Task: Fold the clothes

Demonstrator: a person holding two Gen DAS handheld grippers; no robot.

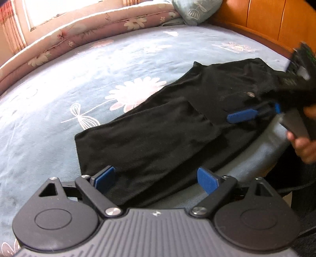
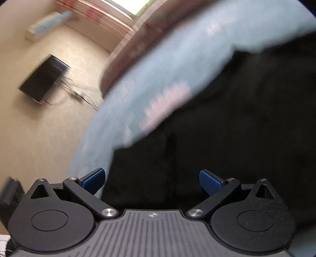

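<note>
On the bed [image 1: 59, 102], atop a blue flowered sheet, lie black trousers [image 1: 158, 126], partly folded, near the bed's near edge. Their long axis runs on a slant in the left wrist view, from the lower left end by the left gripper [image 1: 156, 179] up to the far right, where the cloth bunches.

The left gripper hangs over the near end, its blue pads [image 1: 104, 178] spread wide with nothing pinched; cloth lies below the gap. The right gripper [image 1: 254, 114] is at the bunched end, held by a hand [image 1: 304, 146]; its own view shows its fingers [image 2: 92, 180] spread apart over black cloth, gripping nothing.

Only the left view takes in a pink flowered quilt [image 1: 88, 29] along the far side, a pillow [image 1: 195, 9] and the wooden headboard [image 1: 266, 17]. Only the right view, much blurred, shows a dark screen [image 2: 44, 79] on the beige wall and an air conditioner [image 2: 47, 22] high up.
</note>
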